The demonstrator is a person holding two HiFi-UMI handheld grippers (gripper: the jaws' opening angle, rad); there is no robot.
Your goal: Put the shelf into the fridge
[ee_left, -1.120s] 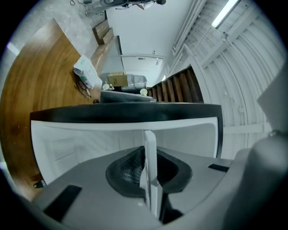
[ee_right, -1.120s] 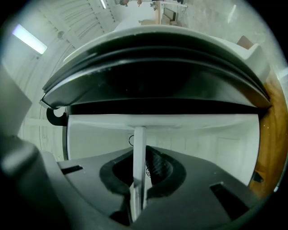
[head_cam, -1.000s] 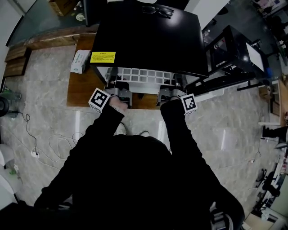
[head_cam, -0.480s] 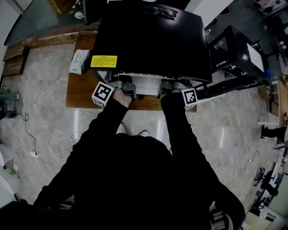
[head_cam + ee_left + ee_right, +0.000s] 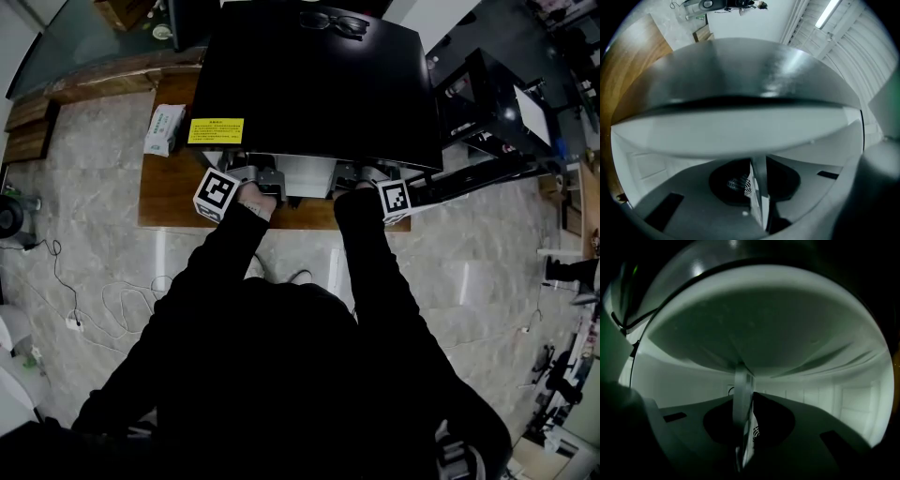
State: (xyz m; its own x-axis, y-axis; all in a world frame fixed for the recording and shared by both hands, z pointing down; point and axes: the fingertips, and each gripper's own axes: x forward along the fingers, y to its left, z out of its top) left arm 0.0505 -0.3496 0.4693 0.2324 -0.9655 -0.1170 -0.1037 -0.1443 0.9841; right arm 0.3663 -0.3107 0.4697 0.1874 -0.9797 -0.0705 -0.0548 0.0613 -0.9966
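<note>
My black sleeves (image 5: 225, 272) reach forward to my left gripper (image 5: 263, 176) and right gripper (image 5: 357, 175), side by side at the mouth of the fridge (image 5: 319, 89). Each pair of jaws pinches the thin white front edge of the shelf (image 5: 754, 193); the left pair has just eased a touch wider with the edge between them, and the rest of the shelf sits inside the white cavity. Farther off, glasses (image 5: 330, 22) lie on the fridge's black top.

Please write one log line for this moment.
shelf: nearly inside fridge | left gripper: on shelf | right gripper: on shelf
</note>
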